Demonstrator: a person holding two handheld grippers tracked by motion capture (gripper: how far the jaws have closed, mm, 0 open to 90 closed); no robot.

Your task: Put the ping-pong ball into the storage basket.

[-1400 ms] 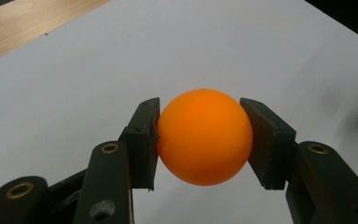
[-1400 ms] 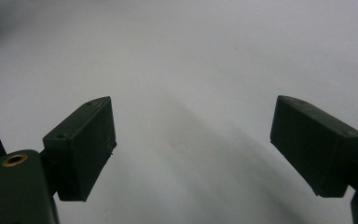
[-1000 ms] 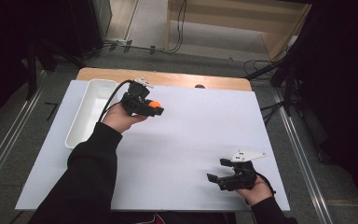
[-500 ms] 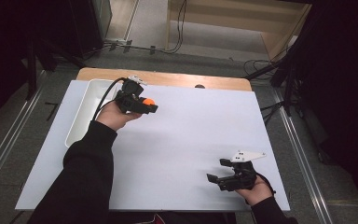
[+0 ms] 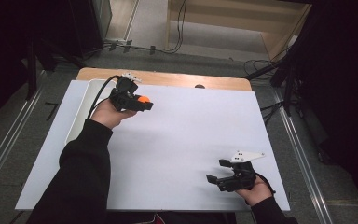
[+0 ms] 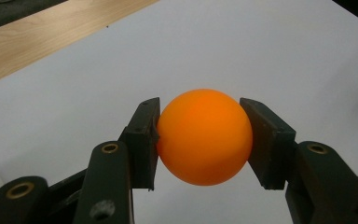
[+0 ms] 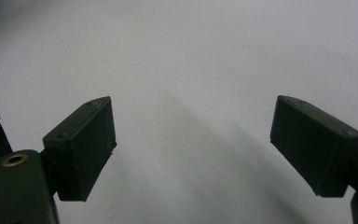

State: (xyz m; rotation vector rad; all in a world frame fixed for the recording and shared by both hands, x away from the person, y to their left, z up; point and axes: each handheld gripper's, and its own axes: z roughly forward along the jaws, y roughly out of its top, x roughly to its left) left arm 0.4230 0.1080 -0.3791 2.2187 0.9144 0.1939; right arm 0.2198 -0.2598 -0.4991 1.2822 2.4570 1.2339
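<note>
Orange ball [image 6: 204, 137]: we see it held between the fingers of the left gripper [image 5: 139, 102], lifted off the white sheet [image 5: 191, 140], just right of the tray's far end.
Counter [image 5: 168, 79]: we read it as the largest thing here; its bare wooden strip lies beyond the tray.
White sheet: it covers nearly all the counter, spreading right of and nearer than the tray.
Tray [image 5: 89, 93]: our landmark, a long shallow white tray on the sheet's left edge, its long axis running away from us.
Left gripper: its fingers [image 6: 142, 140] clench the ball from both sides; in the high view it points away from the tray.
Right gripper [image 5: 217, 171]: well apart from the tray, at the sheet's near right corner; its fingers [image 7: 81, 147] stand released, with bare sheet between them.
Key relation: we judge the ball, being round, has no long axis to mind; the tray lies just left of the held ball, and the left hand is far nearer to it.
Obstacles: we see nothing standing between ball and tray.
</note>
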